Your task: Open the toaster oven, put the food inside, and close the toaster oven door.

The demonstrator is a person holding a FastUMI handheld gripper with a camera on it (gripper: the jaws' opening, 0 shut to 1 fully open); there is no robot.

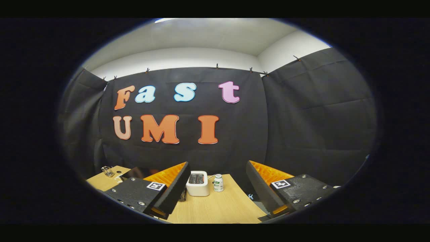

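The gripper (215,188) hangs with fingers spread wide, holding nothing. Beyond them, near the far edge of a pale wooden table (231,210), stands a small white boxy appliance (197,183) beside a little bottle (218,182). No oven door or food is discernible, so the stage stays unclear.

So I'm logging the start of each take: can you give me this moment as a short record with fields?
hand-held gripper: open, fingers spread wide, nothing between them
white toaster: on the table, beyond the fingers, standing between them in the view
small bottle: upright, just beside the toaster, on the side of the right-hand finger
wooden table: light wood, carries both
far corner: small clear items, too small to tell
task state: toaster not yet touched
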